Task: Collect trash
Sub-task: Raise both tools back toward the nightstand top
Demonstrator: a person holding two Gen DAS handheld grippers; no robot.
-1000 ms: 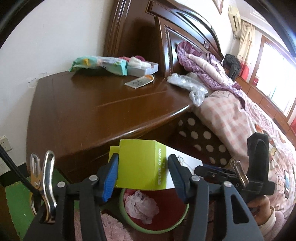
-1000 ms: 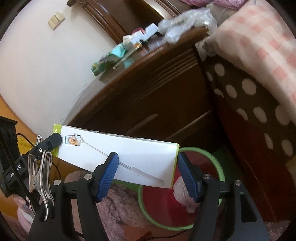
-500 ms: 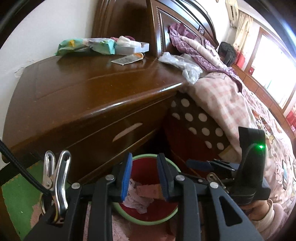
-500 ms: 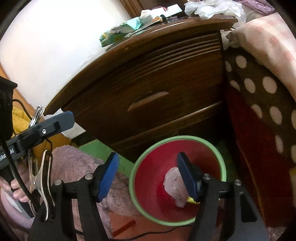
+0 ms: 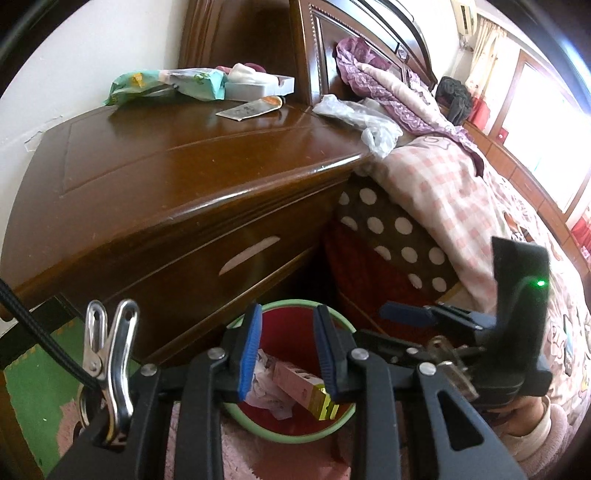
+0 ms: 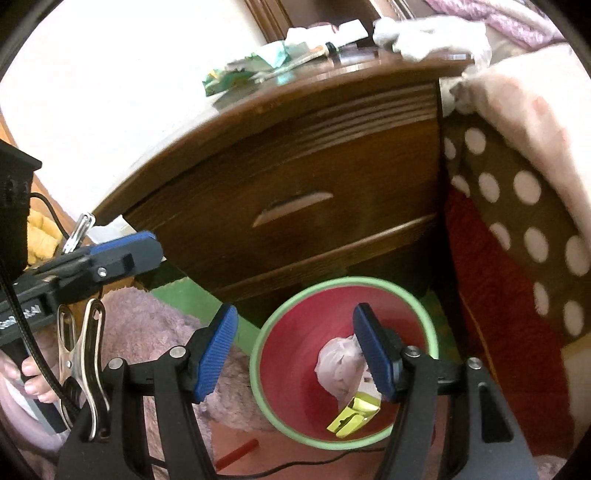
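A red bin with a green rim (image 5: 280, 304) (image 6: 332, 282) stands on the floor in front of the wooden nightstand (image 5: 184, 177) (image 6: 295, 192). Inside it lie the yellow-green box (image 5: 306, 391) (image 6: 354, 415) and crumpled tissue (image 5: 264, 384) (image 6: 340, 363). My left gripper (image 5: 288, 350) is open and empty above the bin. My right gripper (image 6: 295, 350) is open and empty above the bin's rim. On the nightstand top lie a green wrapper (image 5: 166, 83) (image 6: 251, 72), a flat packet (image 5: 251, 109), a white box (image 5: 258, 85) and a clear plastic bag (image 5: 362, 118) (image 6: 428, 33).
The bed with a pink checked quilt (image 5: 461, 192) (image 6: 524, 103) and a dotted brown cover (image 5: 391, 229) (image 6: 517, 206) stands to the right. A pink fluffy rug (image 6: 147, 332) and green floor mat (image 5: 40, 369) lie at the left. A red stick (image 6: 236, 452) lies on the floor.
My left gripper let go of the yellow-green box, which dropped into the bin. Its jaws narrowed, then spread a little. Both grippers tilted down toward the bin.
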